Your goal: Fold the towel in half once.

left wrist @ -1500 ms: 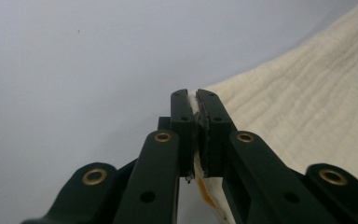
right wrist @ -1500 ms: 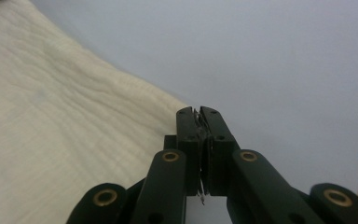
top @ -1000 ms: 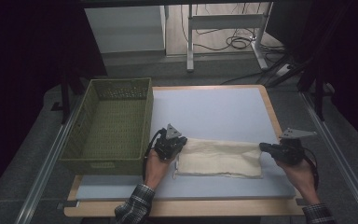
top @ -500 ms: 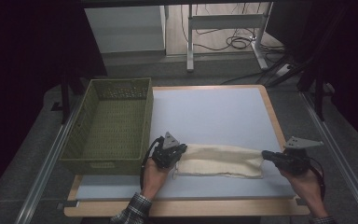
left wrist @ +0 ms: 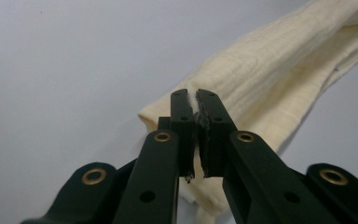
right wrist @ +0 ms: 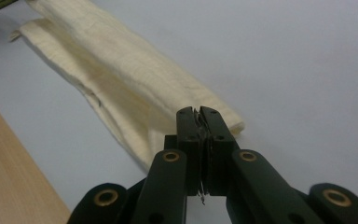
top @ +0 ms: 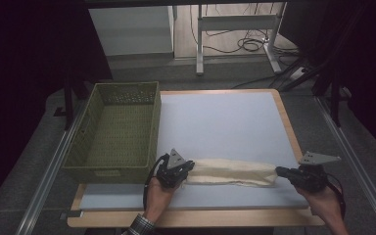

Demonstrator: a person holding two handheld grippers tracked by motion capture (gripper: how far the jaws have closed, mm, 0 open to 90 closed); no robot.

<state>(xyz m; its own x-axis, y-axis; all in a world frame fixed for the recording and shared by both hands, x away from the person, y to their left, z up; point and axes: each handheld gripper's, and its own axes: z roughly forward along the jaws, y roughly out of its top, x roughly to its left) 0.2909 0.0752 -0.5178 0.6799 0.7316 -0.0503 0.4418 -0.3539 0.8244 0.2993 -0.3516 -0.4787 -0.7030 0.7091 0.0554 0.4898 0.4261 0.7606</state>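
A green basket (top: 112, 132) stands at the left edge of the pale table (top: 225, 122), just beside the left hand and apart from the work; a desk frame and loose cables lie on the floor beyond. Across the near part of the table stretches a cream cloth (top: 232, 171), folded lengthwise into a long, narrow, ribbed band, slightly rumpled, its layers showing at the edges. The left gripper (top: 188, 168) is clenched on the cloth's left end, a sliver of fabric pinched between its jaws. The right gripper (top: 278, 172) is clamped on the opposite end, near the table's wooden border. Both hands come in from the near edge, low over the surface, grippers pointing toward each other along the band.
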